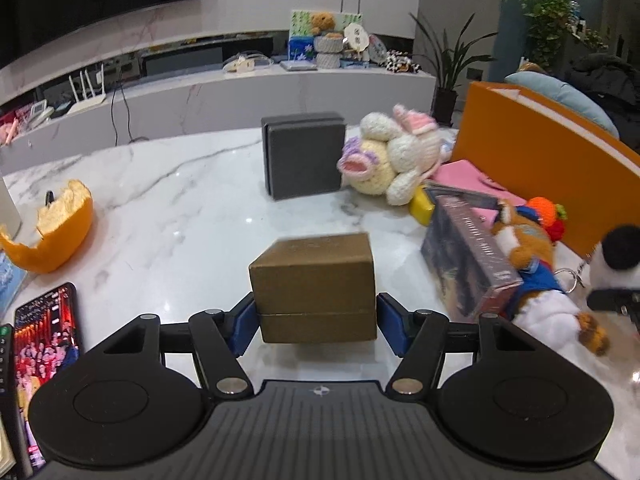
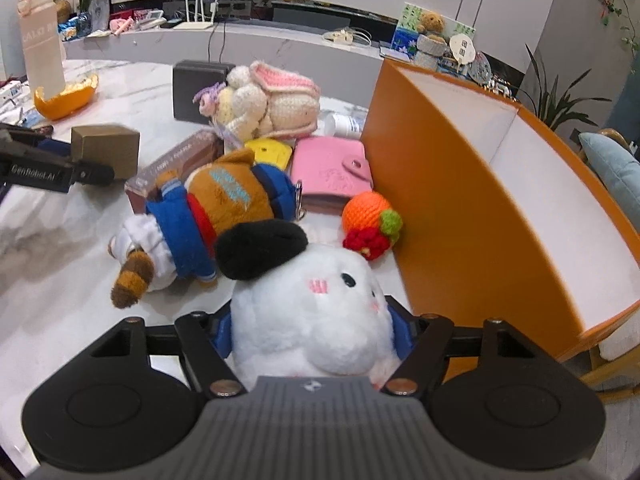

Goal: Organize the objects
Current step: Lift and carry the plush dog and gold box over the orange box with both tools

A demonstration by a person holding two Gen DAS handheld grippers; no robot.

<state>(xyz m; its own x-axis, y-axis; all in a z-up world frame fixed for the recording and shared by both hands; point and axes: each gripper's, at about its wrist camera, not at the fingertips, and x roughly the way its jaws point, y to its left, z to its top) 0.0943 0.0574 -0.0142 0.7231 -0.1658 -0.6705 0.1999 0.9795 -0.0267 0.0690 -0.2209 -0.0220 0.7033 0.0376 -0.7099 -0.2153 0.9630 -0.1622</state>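
A brown cardboard box [image 1: 316, 288] sits between the blue pads of my left gripper [image 1: 316, 322], which press on its two sides just above the marble table [image 1: 168, 208]. The right wrist view shows the same box [image 2: 106, 148] at the far left. My right gripper [image 2: 312, 332] is shut on a white plush toy with a black hat [image 2: 312, 312]; its body fills the gap and bulges over both pads. An orange bin with a white inside [image 2: 460, 200] stands right beside that toy.
Piled against the bin are a fox plush in blue [image 2: 224, 216], a crochet orange [image 2: 370, 216], a pink wallet [image 2: 332, 172], a dark boxed item [image 1: 464, 264] and a crochet rabbit [image 1: 388, 156]. A grey box [image 1: 304, 156] stands further back. Orange peel [image 1: 60, 232] and a phone [image 1: 44, 344] lie left.
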